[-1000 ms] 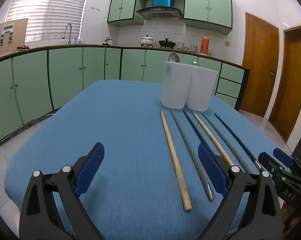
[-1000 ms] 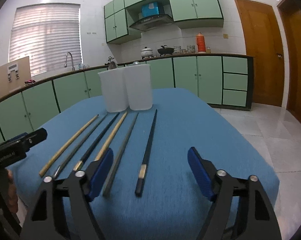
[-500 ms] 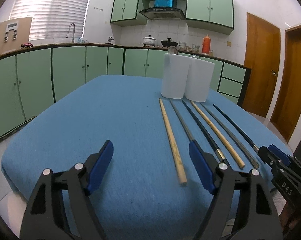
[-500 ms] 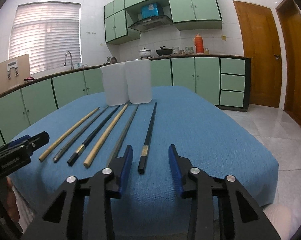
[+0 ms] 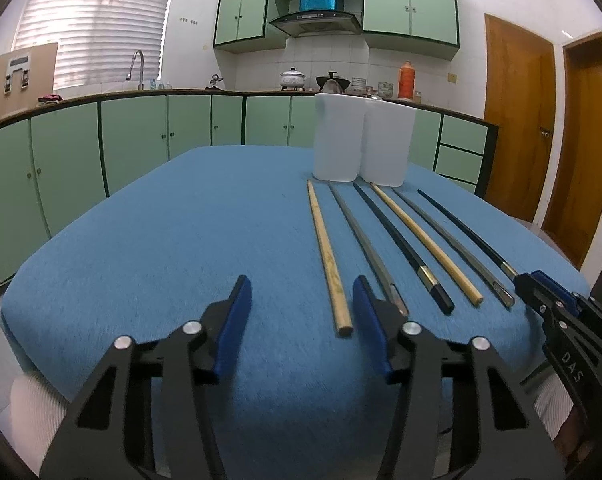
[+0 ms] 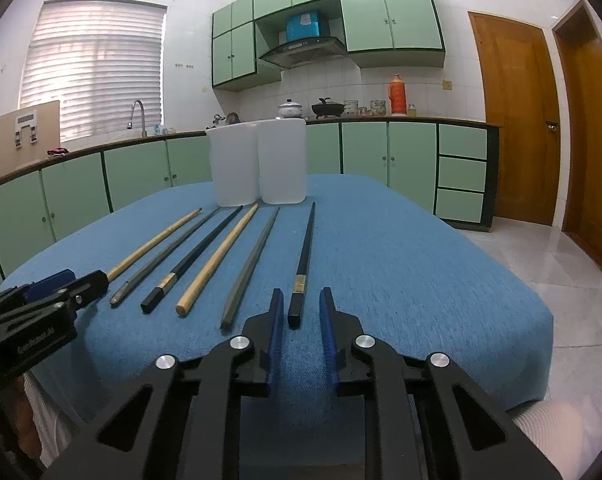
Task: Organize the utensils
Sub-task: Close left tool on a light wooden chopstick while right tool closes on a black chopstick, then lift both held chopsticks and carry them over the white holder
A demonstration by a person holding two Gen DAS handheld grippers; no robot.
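Nearby, six chopsticks, two white containers

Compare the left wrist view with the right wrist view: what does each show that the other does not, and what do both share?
Only the left wrist view shows the left gripper from behind, open beside the leftmost wooden chopstick. Only the right wrist view shows the right gripper from behind, narrowly open around the end of the rightmost black chopstick. Both show six chopsticks on the blue table and two white containers.

six chopsticks, two white containers
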